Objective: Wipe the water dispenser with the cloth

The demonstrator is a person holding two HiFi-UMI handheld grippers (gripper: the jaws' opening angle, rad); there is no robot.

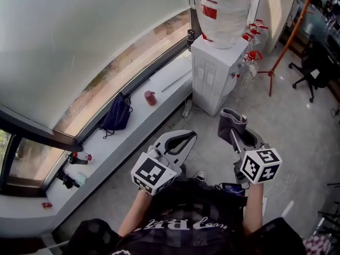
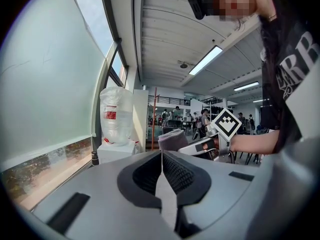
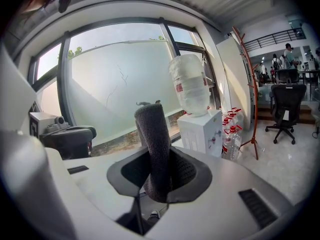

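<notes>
The right gripper (image 3: 156, 176) had its jaws clamped on a rolled dark grey cloth (image 3: 152, 134), which stood upright out of them with its top end well above the jaw tips. The left gripper (image 2: 161, 156) had its jaws pressed together with nothing between them. In the head view both were held in the air above the floor (image 1: 297, 132), the left gripper (image 1: 183, 137) just beside the right gripper (image 1: 234, 125), with the cloth (image 1: 231, 117) pointing toward the water dispenser (image 1: 212, 73) but well apart from it.

The white dispenser stood on the floor against the far end of the window ledge (image 1: 133, 126), with a large clear bottle (image 1: 223, 9) upended on top. Smaller red-capped bottles (image 1: 249, 62) stood on the floor at its right side. On the ledge lay a dark blue bag (image 1: 117, 115) near the middle and a red cup (image 1: 151, 98) just beyond it. A red coat stand (image 1: 289, 41) and a black office chair (image 1: 308, 70) stood farther right.
</notes>
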